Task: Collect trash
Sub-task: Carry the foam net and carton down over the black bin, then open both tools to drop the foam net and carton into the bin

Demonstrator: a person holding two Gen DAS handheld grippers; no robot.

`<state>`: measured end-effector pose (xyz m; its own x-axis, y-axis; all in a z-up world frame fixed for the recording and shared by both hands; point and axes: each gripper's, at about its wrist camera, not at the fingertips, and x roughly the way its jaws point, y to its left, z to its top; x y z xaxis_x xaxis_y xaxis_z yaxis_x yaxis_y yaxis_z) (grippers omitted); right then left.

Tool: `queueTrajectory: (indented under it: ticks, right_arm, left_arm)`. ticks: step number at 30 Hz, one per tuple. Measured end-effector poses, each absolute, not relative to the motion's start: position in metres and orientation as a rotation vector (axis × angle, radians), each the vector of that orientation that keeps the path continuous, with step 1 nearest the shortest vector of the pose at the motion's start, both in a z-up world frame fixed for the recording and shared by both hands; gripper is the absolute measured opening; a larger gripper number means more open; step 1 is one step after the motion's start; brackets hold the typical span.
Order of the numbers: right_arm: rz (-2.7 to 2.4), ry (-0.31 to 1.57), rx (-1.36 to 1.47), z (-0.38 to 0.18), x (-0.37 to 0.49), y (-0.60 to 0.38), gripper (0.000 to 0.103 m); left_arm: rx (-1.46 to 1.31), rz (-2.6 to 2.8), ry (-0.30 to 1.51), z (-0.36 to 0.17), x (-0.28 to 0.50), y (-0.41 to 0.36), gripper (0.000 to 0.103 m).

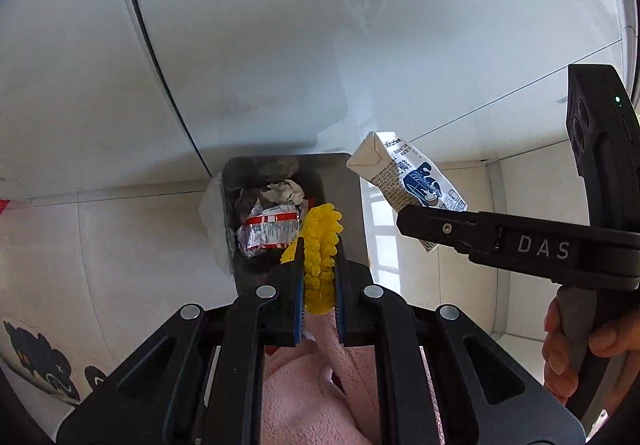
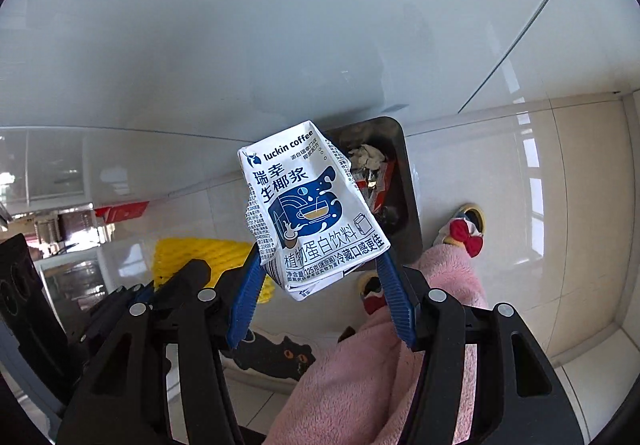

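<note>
My left gripper (image 1: 318, 249) is shut on a yellow foam net (image 1: 320, 241), which hangs just over the near edge of a dark grey trash bin (image 1: 352, 205). Inside the bin lie a red-and-white wrapper (image 1: 268, 233) and crumpled tissue (image 1: 284, 191). My right gripper (image 2: 320, 277) is shut on a white-and-blue drink carton (image 2: 316, 205), its blue pads pressing the carton's lower sides. In the right wrist view the bin (image 2: 410, 185) stands right behind the carton. The left wrist view shows the carton (image 1: 408, 177) up to the right of the bin, and the yellow net (image 2: 200, 257) shows at the left of the right wrist view.
The bin stands on beige floor tiles (image 2: 520, 205) against a glossy white cabinet front (image 1: 320, 25). A person's pink fleece legs (image 2: 440, 285) and slippers with red bows (image 2: 466, 235) are beside the bin. A black cat mat (image 2: 280, 357) lies near. A hand (image 1: 560, 345) grips the right tool.
</note>
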<state>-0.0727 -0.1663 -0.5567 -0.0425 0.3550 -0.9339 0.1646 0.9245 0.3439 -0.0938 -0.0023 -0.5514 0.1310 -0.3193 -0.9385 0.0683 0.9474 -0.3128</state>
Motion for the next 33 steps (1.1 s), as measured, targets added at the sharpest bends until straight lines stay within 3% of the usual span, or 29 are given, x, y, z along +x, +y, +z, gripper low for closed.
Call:
queueTrajectory:
  ticks: [4, 6, 8, 10, 15, 20, 33]
  right_arm:
    - [0.147, 1.631, 0.424, -0.573, -0.071, -0.167, 0.059]
    - [0.144, 1.640, 0.454, -0.575, -0.063, -0.164, 0.059]
    - [0.143, 1.636, 0.489, -0.576, -0.061, -0.164, 0.062]
    - [0.135, 1.618, 0.492, -0.571, -0.059, -0.165, 0.071]
    - [0.127, 1.580, 0.459, -0.550, -0.052, -0.165, 0.072]
    - [0.132, 1.534, 0.444, -0.504, -0.053, -0.172, 0.074]
    - [0.160, 1.243, 0.377, -0.324, -0.087, -0.204, 0.075]
  left_arm:
    - [-0.227, -0.290, 1.433, -0.560, -0.085, -0.001, 0.014]
    - [-0.233, -0.290, 1.433, -0.560, -0.083, -0.001, 0.023]
    - [-0.222, -0.282, 1.432, -0.558, -0.082, -0.001, 0.038]
    - [-0.218, -0.279, 1.435, -0.554, -0.082, 0.000, 0.040]
    - [-0.226, -0.264, 1.434, -0.530, -0.086, 0.007, 0.043]
    - [-0.237, -0.260, 1.376, -0.477, -0.092, 0.009, 0.055]
    - [-0.202, -0.299, 1.120, -0.312, -0.098, 0.015, 0.063]
